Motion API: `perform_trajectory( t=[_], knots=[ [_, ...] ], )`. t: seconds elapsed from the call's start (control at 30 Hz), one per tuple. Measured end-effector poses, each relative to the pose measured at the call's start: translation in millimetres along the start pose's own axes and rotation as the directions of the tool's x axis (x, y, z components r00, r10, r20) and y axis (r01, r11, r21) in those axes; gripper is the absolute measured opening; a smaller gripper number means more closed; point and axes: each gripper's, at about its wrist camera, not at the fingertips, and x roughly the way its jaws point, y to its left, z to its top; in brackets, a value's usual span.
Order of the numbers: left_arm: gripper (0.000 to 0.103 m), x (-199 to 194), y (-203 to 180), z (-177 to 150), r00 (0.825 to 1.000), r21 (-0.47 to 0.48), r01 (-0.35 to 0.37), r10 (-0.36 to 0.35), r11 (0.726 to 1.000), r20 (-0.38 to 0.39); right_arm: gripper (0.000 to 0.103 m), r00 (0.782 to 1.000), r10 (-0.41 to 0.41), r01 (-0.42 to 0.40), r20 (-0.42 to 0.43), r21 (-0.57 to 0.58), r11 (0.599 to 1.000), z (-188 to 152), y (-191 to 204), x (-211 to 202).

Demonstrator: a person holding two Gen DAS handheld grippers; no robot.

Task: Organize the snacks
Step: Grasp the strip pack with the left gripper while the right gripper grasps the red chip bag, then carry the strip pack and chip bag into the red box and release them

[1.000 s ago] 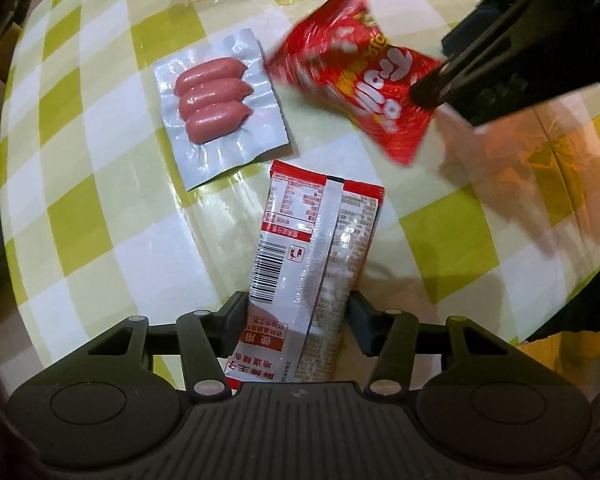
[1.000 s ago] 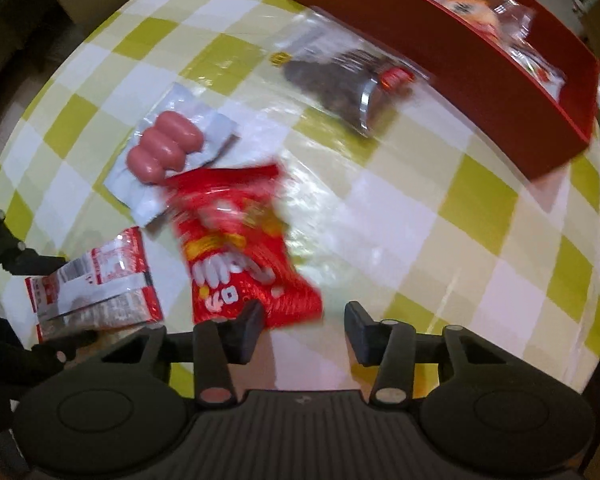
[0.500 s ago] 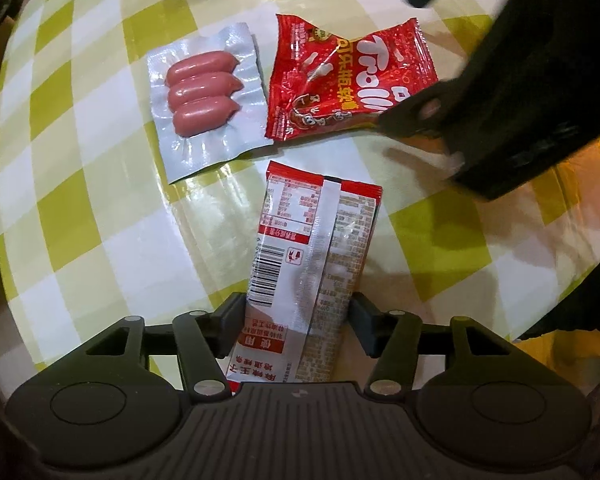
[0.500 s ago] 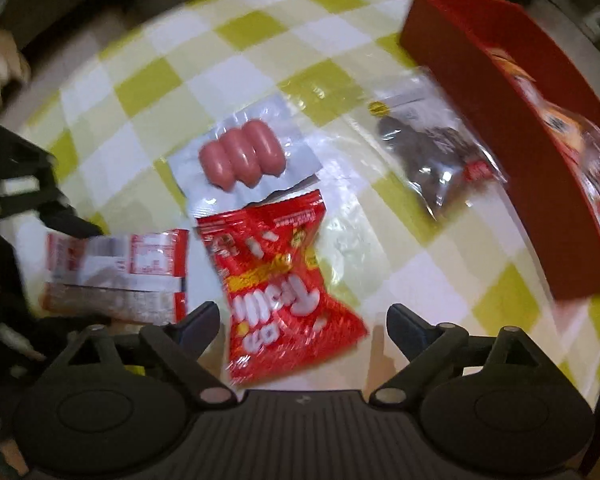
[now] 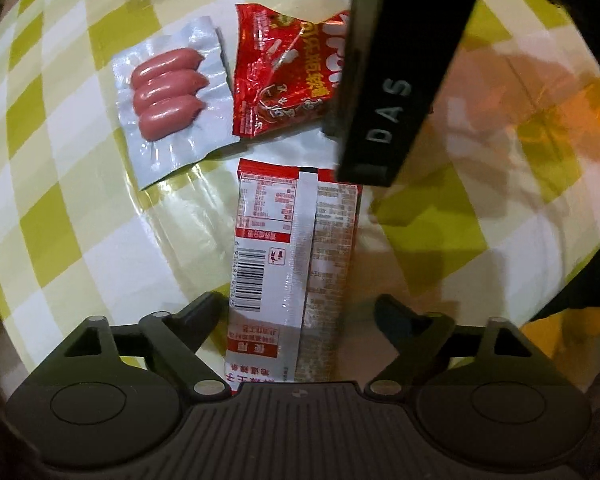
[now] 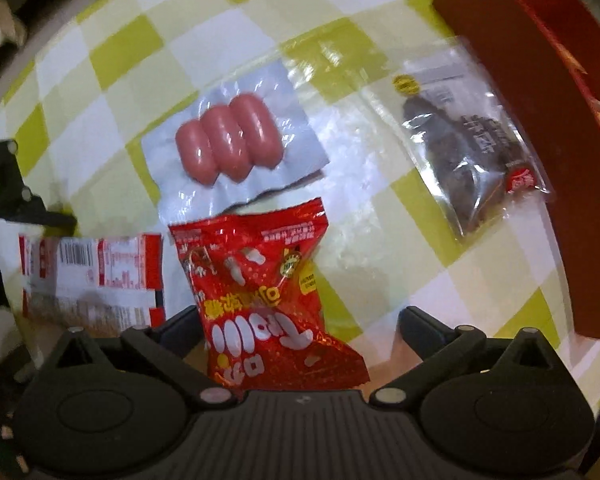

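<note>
Left tool [image 5: 300, 312] widened, packet [image 5: 292, 264] freed (edges clear)

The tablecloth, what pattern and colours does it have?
The tablecloth is a check of yellow-green and white squares, clearest in the right wrist view.

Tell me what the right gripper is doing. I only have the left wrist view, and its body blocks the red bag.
Observer: The right gripper is open, one finger on each side of the red gummy bag. The bag lies flat, not pinched.
Operator: Where's the container?
Observer: A red tray stands at the far right of the right wrist view, with an orange packet showing inside.
Operator: Anything in the way?
Observer: A clear bag of dark snacks lies beside the tray's wall.
</note>
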Motion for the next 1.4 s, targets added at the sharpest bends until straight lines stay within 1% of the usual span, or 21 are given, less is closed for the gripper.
perform_trajectory(
  t=[0.07, 0.13, 0.2, 0.23, 0.27, 0.3, 0.33, 0.37, 0.47, 0.57, 0.67, 0.7, 0.8, 0.87, 1.1, 1.27, 1.4],
  knots=[
    [0.091, -1, 3, 2, 1.0, -0.017, 0.015, -0.015, 1.0, -0.004, 0.103, 0.999, -0.009, 0.008, 0.036, 0.005, 1.0, -6, 1, -3],
    [0.089, -2, 5, 3, 1.0, -0.023, 0.014, -0.014, 1.0, 0.001, 0.103, 0.999, -0.016, 0.014, 0.047, 0.038, 0.999, -17, 2, -5],
    [0.085, -4, 7, 3, 1.0, -0.028, 0.012, -0.012, 1.0, 0.008, 0.097, 0.998, -0.02, 0.019, 0.053, 0.016, 1.0, -22, 9, -11],
    [0.081, -7, 9, 3, 1.0, -0.037, 0.019, -0.018, 0.999, 0.012, 0.089, 0.999, -0.024, 0.024, 0.048, 0.009, 1.0, -24, 12, -14],
    [0.075, -10, 10, 2, 1.0, -0.048, 0.021, -0.02, 0.999, 0.018, 0.078, 0.999, -0.013, 0.013, 0.047, 0.02, 1.0, -26, 13, -17],
    [0.07, -12, 12, 2, 1.0, -0.057, 0.015, -0.014, 0.998, 0.024, 0.078, 0.999, -0.016, 0.014, 0.043, 0.033, 0.999, -27, 13, -20],
    [0.063, -18, 19, 4, 1.0, -0.079, 0.016, -0.014, 0.997, 0.027, 0.077, 0.999, -0.029, 0.027, 0.038, 0.036, 0.999, -28, 14, -22],
    [0.06, -20, 24, 5, 0.999, -0.105, 0.016, -0.013, 0.994, 0.03, 0.077, 0.998, -0.042, 0.04, 0.039, 0.046, 0.998, -31, 14, -23],
    [0.058, -23, 35, 7, 0.999, -0.154, 0.005, 0.001, 0.988, 0.039, 0.075, 0.997, -0.043, 0.036, 0.059, 0.108, 0.993, -41, 15, -30],
    [0.057, -23, 34, 5, 0.999, -0.146, -0.017, 0.023, 0.989, 0.042, 0.075, 0.995, -0.029, 0.011, 0.092, 0.194, 0.981, -58, 8, -38],
    [0.056, -27, 33, 8, 0.998, -0.153, -0.037, 0.046, 0.987, 0.053, 0.075, 0.993, -0.048, 0.021, 0.104, 0.247, 0.969, -70, 1, -46],
    [0.056, -30, 34, 10, 0.997, -0.161, -0.035, 0.046, 0.986, 0.064, 0.074, 0.992, -0.056, 0.025, 0.113, 0.261, 0.965, -73, 1, -52],
    [0.056, -41, 36, 13, 0.994, -0.183, -0.012, 0.033, 0.983, 0.107, 0.074, 0.986, -0.049, -0.001, 0.158, 0.298, 0.954, -81, -3, -67],
    [0.056, -48, 38, 15, 0.991, -0.199, 0.001, 0.026, 0.98, 0.131, 0.074, 0.981, -0.07, 0.01, 0.182, 0.314, 0.949, -85, -5, -76],
    [0.056, -71, 37, 28, 0.979, -0.243, 0.03, 0.02, 0.97, 0.203, 0.074, 0.972, -0.109, 0.022, 0.208, 0.383, 0.924, -84, -20, -82],
    [0.056, -76, 32, 45, 0.976, -0.245, 0.006, 0.047, 0.97, 0.211, 0.074, 0.974, -0.13, 0.046, 0.183, 0.405, 0.913, -84, -29, -81],
    [0.056, -79, 32, 57, 0.972, -0.248, -0.018, 0.075, 0.969, 0.222, 0.074, 0.969, -0.151, 0.057, 0.194, 0.421, 0.905, -83, -36, -87]
  ],
)
